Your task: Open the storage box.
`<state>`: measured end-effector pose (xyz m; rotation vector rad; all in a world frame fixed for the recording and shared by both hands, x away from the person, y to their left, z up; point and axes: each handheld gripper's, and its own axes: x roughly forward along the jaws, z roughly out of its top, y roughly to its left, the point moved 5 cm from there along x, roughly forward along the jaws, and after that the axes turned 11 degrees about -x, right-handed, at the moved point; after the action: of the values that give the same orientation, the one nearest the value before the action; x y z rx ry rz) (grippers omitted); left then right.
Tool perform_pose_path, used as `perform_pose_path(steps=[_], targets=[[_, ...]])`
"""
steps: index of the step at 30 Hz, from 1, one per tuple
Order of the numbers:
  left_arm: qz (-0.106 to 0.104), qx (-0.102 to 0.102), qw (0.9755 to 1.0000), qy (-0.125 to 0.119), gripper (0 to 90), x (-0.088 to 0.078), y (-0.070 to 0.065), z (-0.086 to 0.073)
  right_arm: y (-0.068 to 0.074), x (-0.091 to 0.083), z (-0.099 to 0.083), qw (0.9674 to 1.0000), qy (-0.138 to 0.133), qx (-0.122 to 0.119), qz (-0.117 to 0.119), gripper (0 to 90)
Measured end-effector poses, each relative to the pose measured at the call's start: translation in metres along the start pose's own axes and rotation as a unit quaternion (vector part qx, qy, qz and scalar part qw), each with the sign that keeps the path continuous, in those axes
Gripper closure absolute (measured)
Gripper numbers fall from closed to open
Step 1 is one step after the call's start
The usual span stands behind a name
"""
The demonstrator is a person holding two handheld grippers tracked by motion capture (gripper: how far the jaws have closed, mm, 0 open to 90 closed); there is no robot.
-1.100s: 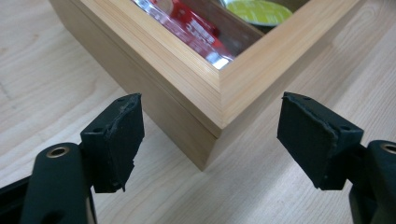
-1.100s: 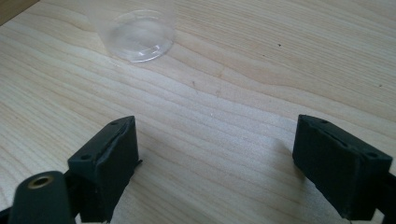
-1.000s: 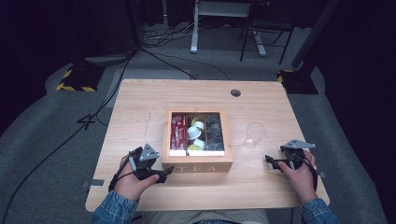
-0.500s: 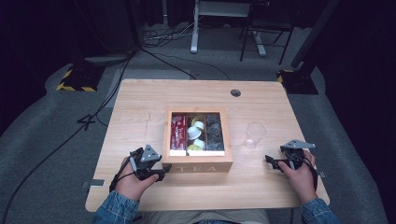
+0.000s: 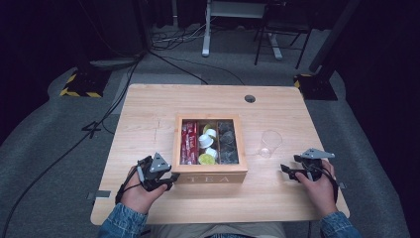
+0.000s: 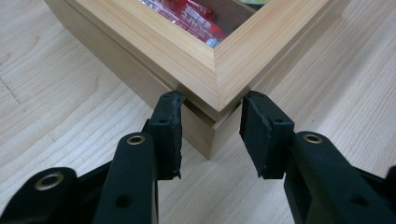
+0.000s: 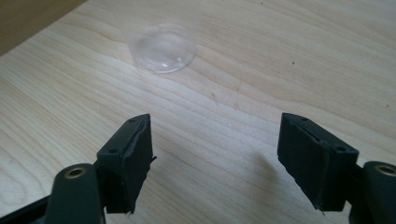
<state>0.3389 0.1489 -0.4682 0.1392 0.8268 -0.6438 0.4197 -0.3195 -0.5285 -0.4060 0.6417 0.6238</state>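
Left claw closing on near-left corner of wooden tea box at mid-counter, pads at the lid edge. Probably readying to lift lid; firm hold needed. Right claw empty, apart, near clear cup.

Pale wooden tea box, red sachets, clear cup, black jaws, light-grained table
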Motion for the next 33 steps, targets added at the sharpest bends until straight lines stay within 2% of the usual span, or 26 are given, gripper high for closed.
perform_pose_path(steps=[5, 7, 8, 9, 10, 13, 18, 20, 23, 26, 27, 33], targets=[[0.002, 0.002, 1.0, -0.008, 60.0, -0.004, 0.0, 0.003, 0.004, -0.01, 0.007, 1.0, -0.006, -0.007, 0.003, 27.4], [-0.001, 0.001, 0.9998, -0.018, 60.6, -0.007, 0.0, 0.006, 0.009, -0.016, 0.014, 0.9994, -0.019, 0.011, 0.028, 27.5], [-0.001, 0.001, 0.9998, -0.018, 60.8, -0.007, 0.0, 0.006, 0.009, -0.016, 0.014, 0.9994, -0.019, 0.011, 0.028, 27.5], [-0.002, -0.001, 0.9997, -0.023, 61.1, -0.01, 0.001, 0.008, 0.017, -0.021, 0.021, 0.9973, -0.041, 0.024, 0.056, 27.5], [-0.002, -0.001, 0.9997, -0.023, 61.4, -0.01, 0.001, 0.008, 0.017, -0.021, 0.021, 0.9973, -0.041, 0.024, 0.056, 27.5], [-0.002, -0.001, 0.9993, -0.037, 62.6, -0.014, 0.001, 0.011, 0.029, -0.03, 0.036, 0.9959, -0.059, 0.007, 0.068, 26.5], [-0.005, -0.002, 0.999, -0.044, 63.2, -0.017, 0.002, 0.014, 0.046, -0.038, 0.056, 0.9928, -0.08, -0.015, 0.088, 26.0], [-0.005, -0.002, 0.9989, -0.046, 63.2, -0.017, 0.002, 0.015, 0.049, -0.039, 0.059, 0.9923, -0.081, -0.019, 0.091, 25.7], [-0.004, -0.002, 0.9987, -0.05, 63.1, -0.018, 0.003, 0.018, 0.065, -0.04, 0.077, 0.9884, -0.105, -0.03, 0.106, 23.0], [-0.002, -0.001, 0.9985, -0.054, 63.1, -0.019, 0.003, 0.02, 0.073, -0.039, 0.085, 0.987, -0.108, -0.035, 0.114, 23.1], [-0.003, -0.002, 0.9985, -0.055, 63.2, -0.02, 0.004, 0.021, 0.08, -0.039, 0.093, 0.9854, -0.11, -0.045, 0.122, 23.2], [-0.005, -0.002, 0.9983, -0.059, 63.1, -0.021, 0.004, 0.024, 0.095, -0.033, 0.108, 0.9825, -0.108, -0.071, 0.134, 23.4]])
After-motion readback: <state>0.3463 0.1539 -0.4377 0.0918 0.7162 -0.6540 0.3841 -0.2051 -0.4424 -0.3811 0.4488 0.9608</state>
